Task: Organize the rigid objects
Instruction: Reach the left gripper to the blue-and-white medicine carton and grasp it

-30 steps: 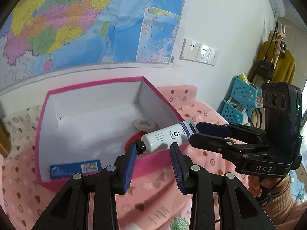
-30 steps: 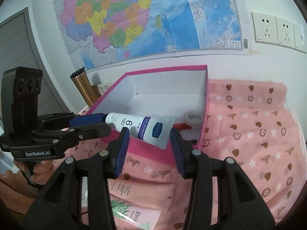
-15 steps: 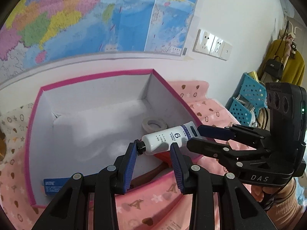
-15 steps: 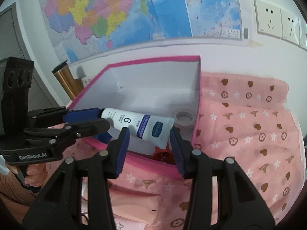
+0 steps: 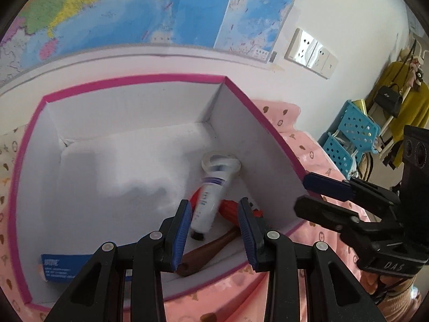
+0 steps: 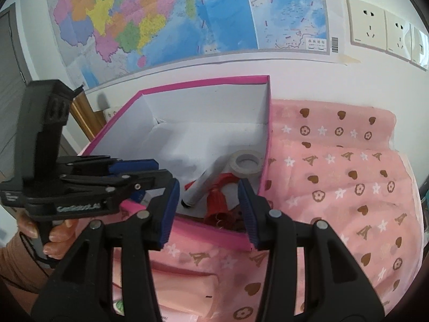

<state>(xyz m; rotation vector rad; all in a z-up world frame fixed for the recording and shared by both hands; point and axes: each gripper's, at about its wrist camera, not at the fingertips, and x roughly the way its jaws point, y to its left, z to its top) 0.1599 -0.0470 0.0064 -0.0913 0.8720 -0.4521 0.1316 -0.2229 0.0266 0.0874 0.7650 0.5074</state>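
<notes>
One tube [image 5: 206, 201]: white with a dark cap, lying loose inside the pink-rimmed box [image 5: 134, 79], near the box's right wall, cap towards the cameras.
What it rests on: its far end leans on a tape roll [image 5: 221, 161], and its body crosses a red item [image 5: 230, 209]; a brown wooden handle [image 5: 209, 249] lies just beside the cap.
What has changed: half a second ago the tube hung in the air over the box with one pair of tongs at each end; now neither pair touches it and it lies on the box's contents. It looks smeared in the left view, so it may not have settled.
Left tongs [image 5: 214, 205]: narrow gap, nothing in it, poised over the box's near wall above the cap end.
Right tongs [image 6: 208, 185]: moderately wide, empty, framing the tube [image 6: 199, 187] from above without contact.
Elsewhere in the box: a blue carton [image 5: 69, 265] against the near left corner; the middle is bare white lining.
Box's place: at the tabletop's far edge, against the wall, on a pink patterned cloth [image 6: 335, 174].
Meaning for the task: this item seems stowed, so both hands are probably free for the next object. The tube sits on other things rather than flat and could roll.
</notes>
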